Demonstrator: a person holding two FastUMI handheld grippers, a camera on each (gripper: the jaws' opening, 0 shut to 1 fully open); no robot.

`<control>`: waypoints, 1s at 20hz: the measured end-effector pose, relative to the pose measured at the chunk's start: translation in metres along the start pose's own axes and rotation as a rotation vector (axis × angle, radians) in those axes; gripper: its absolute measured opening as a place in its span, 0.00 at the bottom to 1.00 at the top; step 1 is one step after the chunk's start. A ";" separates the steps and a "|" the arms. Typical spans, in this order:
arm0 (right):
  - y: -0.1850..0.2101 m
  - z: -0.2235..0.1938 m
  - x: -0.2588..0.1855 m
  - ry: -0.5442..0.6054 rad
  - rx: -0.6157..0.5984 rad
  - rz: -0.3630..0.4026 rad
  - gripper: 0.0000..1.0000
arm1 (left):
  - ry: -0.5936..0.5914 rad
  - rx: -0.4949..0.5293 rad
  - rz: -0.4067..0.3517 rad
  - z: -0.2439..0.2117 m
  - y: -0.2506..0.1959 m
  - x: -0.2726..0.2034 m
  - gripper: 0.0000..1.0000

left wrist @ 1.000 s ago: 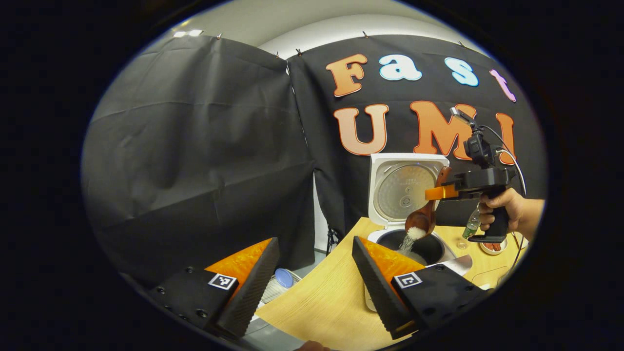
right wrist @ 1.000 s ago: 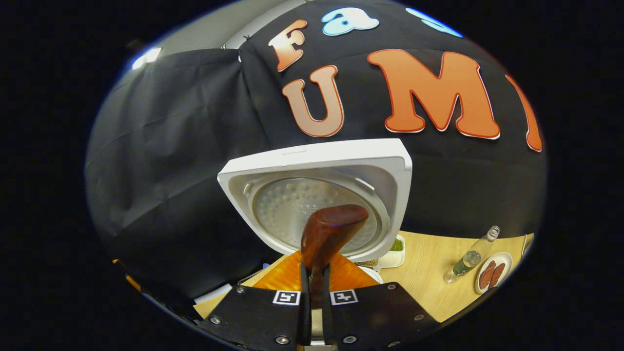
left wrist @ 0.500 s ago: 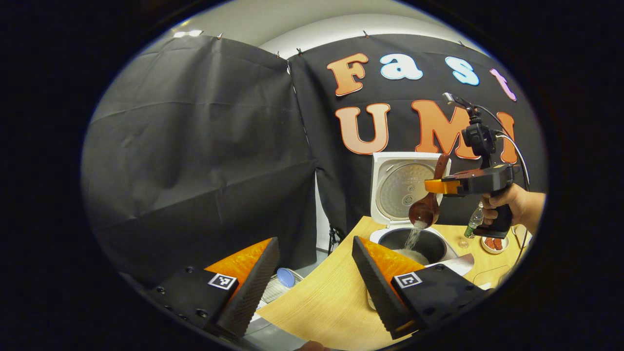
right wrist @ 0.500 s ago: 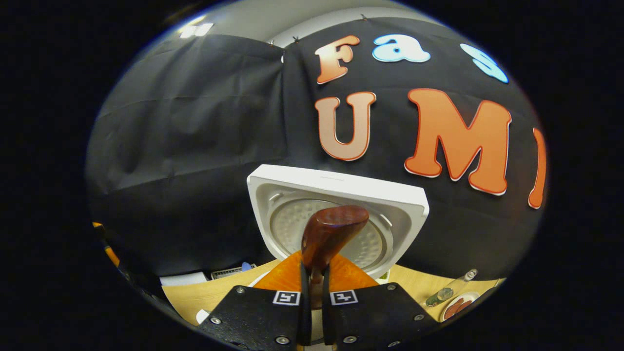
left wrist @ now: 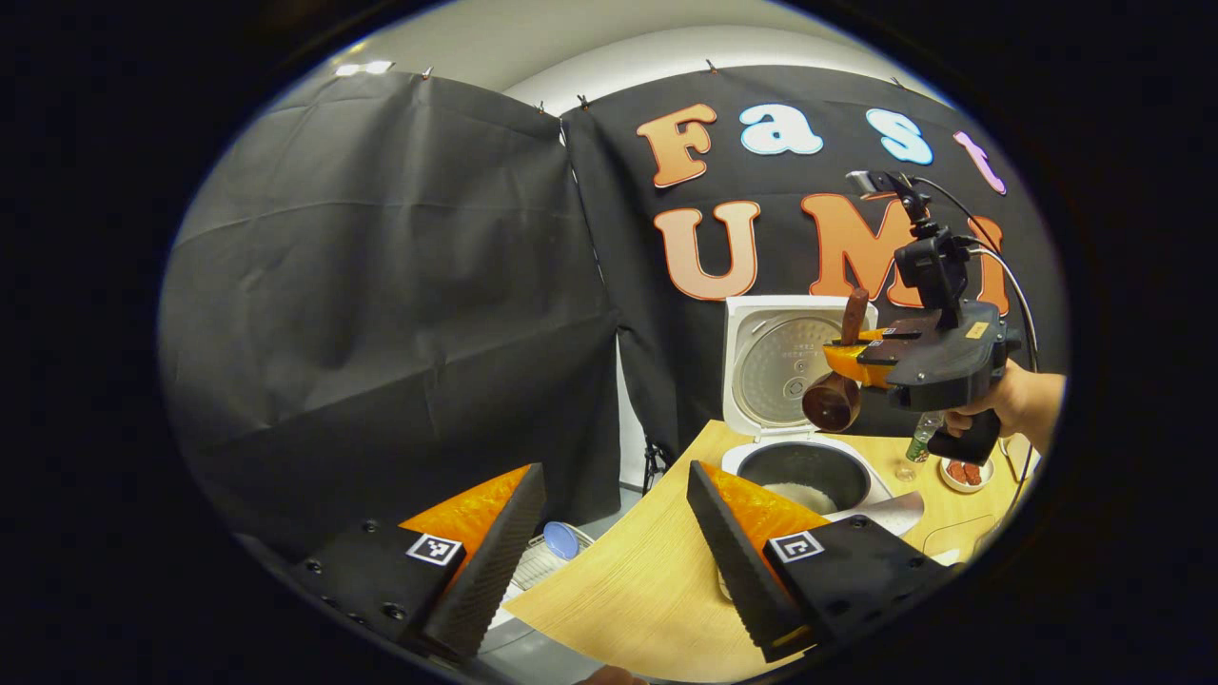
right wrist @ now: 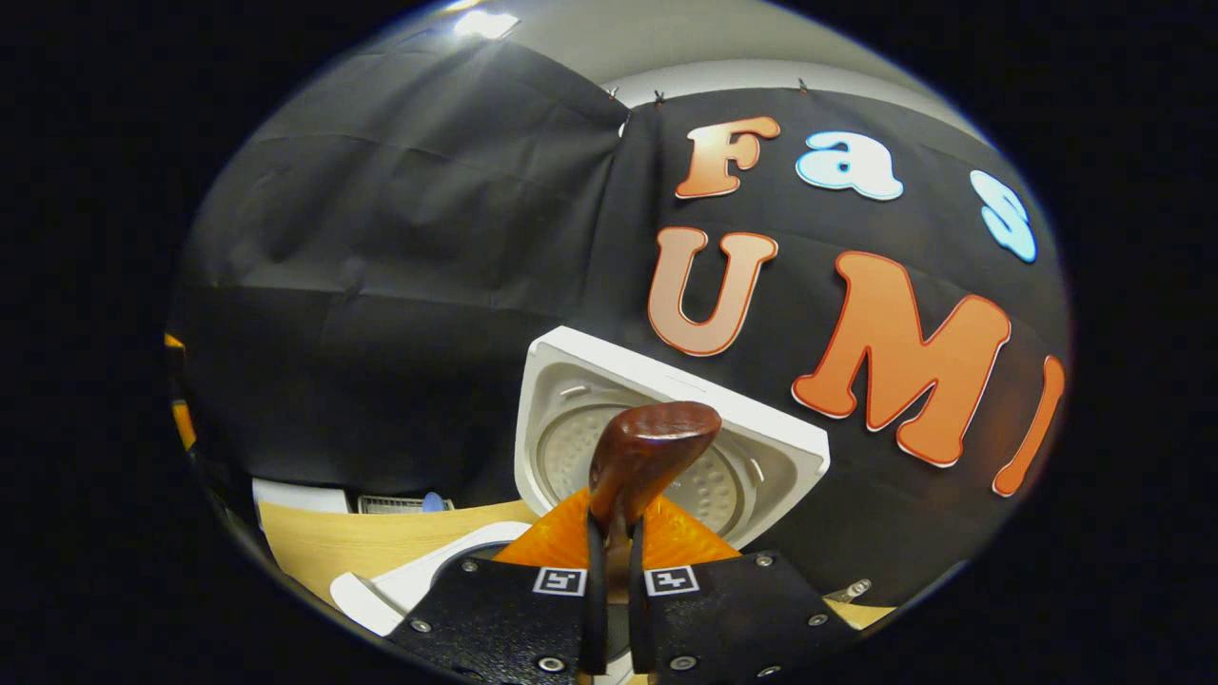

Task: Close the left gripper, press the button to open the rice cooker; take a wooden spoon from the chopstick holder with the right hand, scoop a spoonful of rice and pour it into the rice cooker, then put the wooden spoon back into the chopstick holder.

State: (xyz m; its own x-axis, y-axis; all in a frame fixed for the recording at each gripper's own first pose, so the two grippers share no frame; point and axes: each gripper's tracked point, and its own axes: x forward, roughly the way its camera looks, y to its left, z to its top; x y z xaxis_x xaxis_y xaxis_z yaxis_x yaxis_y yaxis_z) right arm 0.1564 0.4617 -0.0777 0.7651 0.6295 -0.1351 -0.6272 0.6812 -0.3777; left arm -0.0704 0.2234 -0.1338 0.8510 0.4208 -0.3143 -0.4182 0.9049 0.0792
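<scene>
- Booth of black cloth; pale wooden worktop (left wrist: 647,590) beneath left tongs (left wrist: 609,561), released and idle.
- Rice cooker (left wrist: 804,419) ahead-right of left tongs, lid up, white rice in pot.
- Right tongs (right wrist: 609,590) clenched on wooden spoon (right wrist: 647,452); seen from left tongs, right tongs (left wrist: 837,357) above pot.
- Pouring stream of half a second ago gone; bowl lifted, turned sideways.
- Judged: pour done; return to chopstick holder outstanding.
</scene>
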 end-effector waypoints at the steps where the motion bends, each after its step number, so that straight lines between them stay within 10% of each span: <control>1: 0.001 -0.001 -0.001 0.000 -0.005 -0.001 0.08 | -0.001 0.003 -0.001 0.001 -0.002 -0.001 0.97; 20: -0.125 -0.072 -0.168 0.078 0.691 -0.145 0.08 | -0.050 -0.028 -0.140 0.025 -0.080 -0.058 1.00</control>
State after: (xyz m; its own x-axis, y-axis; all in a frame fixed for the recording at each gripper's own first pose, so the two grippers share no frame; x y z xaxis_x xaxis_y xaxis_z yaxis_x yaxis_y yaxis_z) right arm 0.1163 0.2438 -0.0739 0.8398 0.5038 -0.2022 -0.4475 0.8533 0.2676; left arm -0.0784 0.1284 -0.0978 0.9162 0.2934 -0.2730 -0.3021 0.9532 0.0108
